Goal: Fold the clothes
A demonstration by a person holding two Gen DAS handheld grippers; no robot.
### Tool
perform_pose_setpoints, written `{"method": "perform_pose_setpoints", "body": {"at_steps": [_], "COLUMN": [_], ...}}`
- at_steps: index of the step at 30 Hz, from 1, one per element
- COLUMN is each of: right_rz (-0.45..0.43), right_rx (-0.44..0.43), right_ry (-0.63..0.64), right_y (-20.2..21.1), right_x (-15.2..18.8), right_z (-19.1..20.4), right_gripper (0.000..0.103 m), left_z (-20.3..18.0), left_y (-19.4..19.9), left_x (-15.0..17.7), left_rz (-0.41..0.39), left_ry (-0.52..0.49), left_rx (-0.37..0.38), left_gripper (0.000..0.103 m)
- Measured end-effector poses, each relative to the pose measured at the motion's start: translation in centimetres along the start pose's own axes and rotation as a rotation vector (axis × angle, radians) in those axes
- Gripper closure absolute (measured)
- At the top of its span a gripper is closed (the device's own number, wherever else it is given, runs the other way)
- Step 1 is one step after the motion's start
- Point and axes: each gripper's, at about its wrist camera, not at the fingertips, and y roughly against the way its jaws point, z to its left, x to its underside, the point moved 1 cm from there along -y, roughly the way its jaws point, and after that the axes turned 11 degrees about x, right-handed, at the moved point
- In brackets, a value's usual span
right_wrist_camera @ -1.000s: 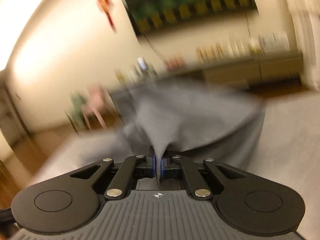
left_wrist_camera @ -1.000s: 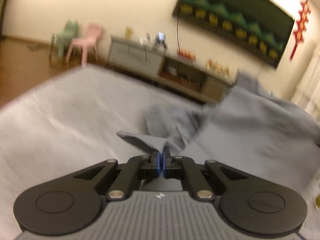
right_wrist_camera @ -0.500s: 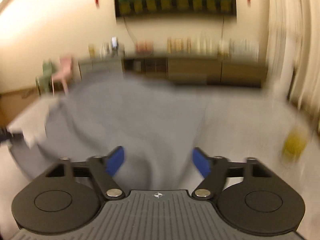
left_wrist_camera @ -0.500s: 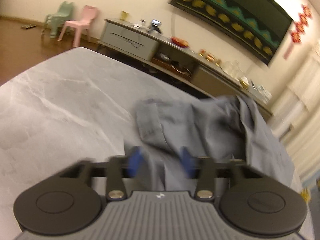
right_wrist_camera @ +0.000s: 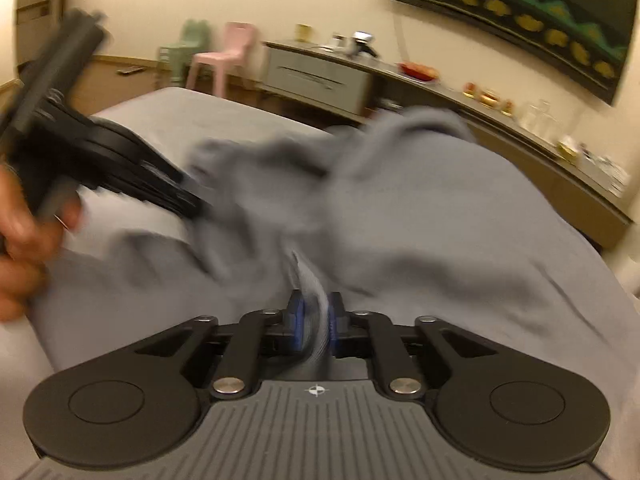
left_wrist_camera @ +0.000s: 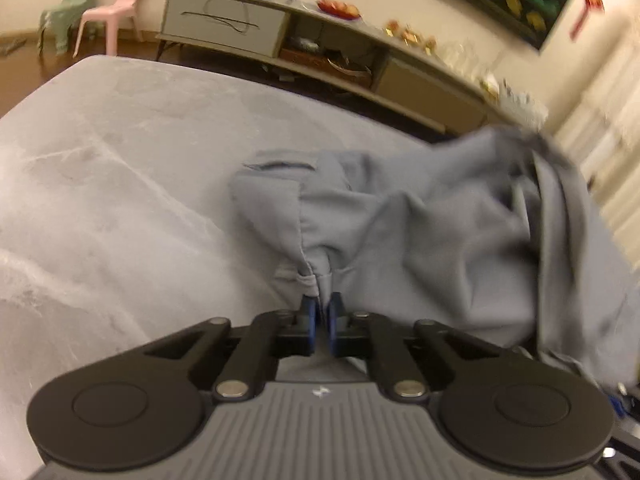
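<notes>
Left gripper (left_wrist_camera: 321, 312): jaws nearly pressed together, pinching a hemmed edge of the grey garment (left_wrist_camera: 420, 232). Cloth bunches up just ahead of the blue pads (left_wrist_camera: 307, 316) and spreads to the right of them. The garment lies crumpled on the grey marbled surface (left_wrist_camera: 100, 200), with bare surface to the left of the garment. Beyond the surface's far edge stand a pink chair (left_wrist_camera: 116, 4) and a long sideboard (left_wrist_camera: 304, 44) against the wall.

Right gripper (right_wrist_camera: 314, 320): jaws a narrow gap apart, clamping a thick ribbed fold of the same garment (right_wrist_camera: 420, 220) between the pads. Cloth covers most of the surface ahead of it. To the left of the garment the left gripper (right_wrist_camera: 192, 206) shows, blurred, held in a hand (right_wrist_camera: 24, 232), its tip touching the cloth.
</notes>
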Motion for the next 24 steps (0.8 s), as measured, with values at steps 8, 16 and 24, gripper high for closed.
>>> {"method": "perform_pose_setpoints", "body": {"at_steps": [8,16,24], "right_rz": [-0.088,-0.029,-0.005], "right_rx": [0.411,0.291,0.185], "right_ry": [0.007,-0.125,-0.361], "right_y": [8.9,8.6,14.0], "right_x": [1.8,6.0,10.8], "right_z": [-13.5,-14.4,-13.4], "right_gripper": [0.097,0.048,0.011], "left_z": [-2.4,0.6,2.0], "left_y": [16.2,13.8,13.7], "left_x": [-1.4,1.8,0.6], "left_rz": [-0.498,-0.335,-0.327], "left_ry": [-0.062,0.036,0.066], "left_rx": [-0.057,-0.079,-0.039], "left_gripper": [0.098,0.099,0.098]}}
